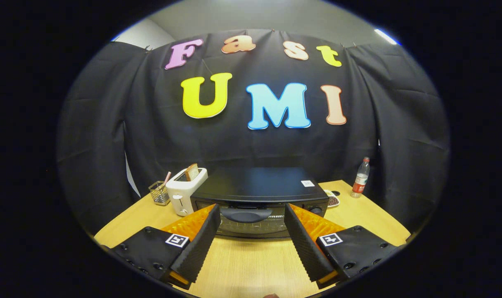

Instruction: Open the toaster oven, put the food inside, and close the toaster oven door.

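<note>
gripper (251,215) spread wide, holding nothing | toaster oven (259,198) on wooden table (251,260), just past fingertips, door shut, door handle (247,214) between fingers | white toaster (185,191) with bread beside oven | bottle (360,178) farther off

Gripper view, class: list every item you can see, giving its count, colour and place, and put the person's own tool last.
Wooden table: one, light brown, under everything.
Black toaster oven: one, door shut, just ahead of the fingers.
White pop-up toaster: one, left of the oven, bread slice in its slot.
Wire mesh holder: one, silver, left of the toaster.
Small plate: one, right of the oven.
Plastic bottle: one, clear, red label, far right.
Gripper: one, black and orange, open, holding nothing.
</note>
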Demonstrator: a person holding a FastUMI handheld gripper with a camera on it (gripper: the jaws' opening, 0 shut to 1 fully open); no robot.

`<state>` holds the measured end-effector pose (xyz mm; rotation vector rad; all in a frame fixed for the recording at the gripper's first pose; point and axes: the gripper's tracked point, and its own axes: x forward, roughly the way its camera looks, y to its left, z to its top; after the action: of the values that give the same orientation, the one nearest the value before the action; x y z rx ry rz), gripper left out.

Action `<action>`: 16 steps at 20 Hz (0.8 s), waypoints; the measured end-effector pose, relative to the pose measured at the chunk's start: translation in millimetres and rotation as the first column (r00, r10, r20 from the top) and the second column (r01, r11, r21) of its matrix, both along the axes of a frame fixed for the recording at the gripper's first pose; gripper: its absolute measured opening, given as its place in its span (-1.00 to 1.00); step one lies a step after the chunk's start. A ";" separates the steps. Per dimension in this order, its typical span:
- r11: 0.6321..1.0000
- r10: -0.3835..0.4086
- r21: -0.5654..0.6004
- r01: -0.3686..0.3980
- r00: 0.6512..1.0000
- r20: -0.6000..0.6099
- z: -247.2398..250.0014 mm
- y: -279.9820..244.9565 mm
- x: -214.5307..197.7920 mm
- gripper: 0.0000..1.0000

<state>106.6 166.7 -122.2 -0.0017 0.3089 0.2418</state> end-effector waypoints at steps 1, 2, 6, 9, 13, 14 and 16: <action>1.000 0.001 -0.002 0.000 1.000 0.014 6.1 -5.9 -8.1 0.97; 1.000 -0.002 -0.005 0.003 1.000 0.028 12.0 -12.8 -15.3 0.97; 0.999 -0.029 -0.021 0.031 0.997 0.075 31.3 -41.8 -42.4 0.97; 0.998 -0.049 -0.036 0.053 0.994 0.094 66.9 -51.2 -27.8 0.96; 0.996 -0.070 -0.049 0.076 0.989 0.127 73.7 -70.0 -44.1 0.97; 0.996 -0.073 -0.044 0.079 0.989 0.126 73.5 -73.2 -48.3 0.97; 0.996 -0.086 -0.028 0.090 0.989 0.122 71.8 -78.1 -54.6 0.97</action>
<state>52.0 88.7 -50.5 -0.0355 0.1917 0.1481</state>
